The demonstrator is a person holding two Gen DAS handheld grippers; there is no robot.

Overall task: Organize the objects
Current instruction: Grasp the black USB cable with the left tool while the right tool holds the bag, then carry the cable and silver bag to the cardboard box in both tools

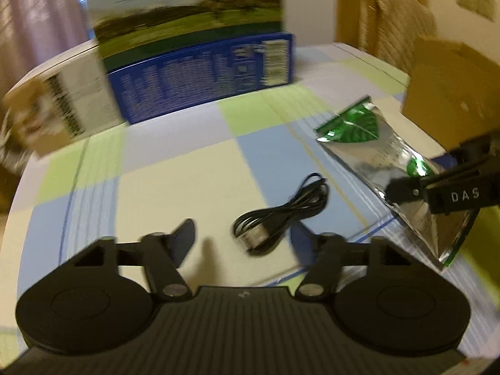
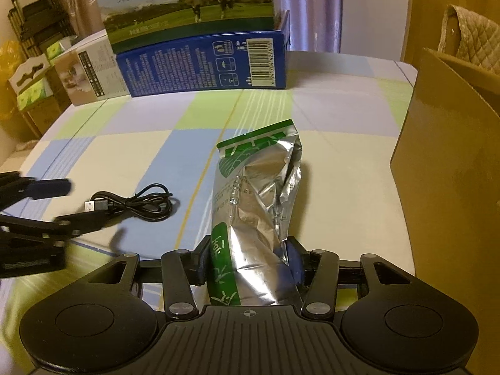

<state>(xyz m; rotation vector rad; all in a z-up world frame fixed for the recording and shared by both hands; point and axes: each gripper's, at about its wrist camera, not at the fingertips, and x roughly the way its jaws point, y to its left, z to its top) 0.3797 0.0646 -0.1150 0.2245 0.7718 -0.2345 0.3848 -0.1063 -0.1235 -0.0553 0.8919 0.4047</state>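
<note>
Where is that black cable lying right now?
The black cable lies coiled on the checked tablecloth, between the open left tool and the silver-green pouch, which sits to its right, held in the right tool.

My right gripper [image 2: 250, 265] is clamped on the near end of the foil pouch [image 2: 256, 200], fingers level. My left gripper [image 1: 242, 237] hangs left of that pouch, jaws spread wide, gripping nothing.
</note>
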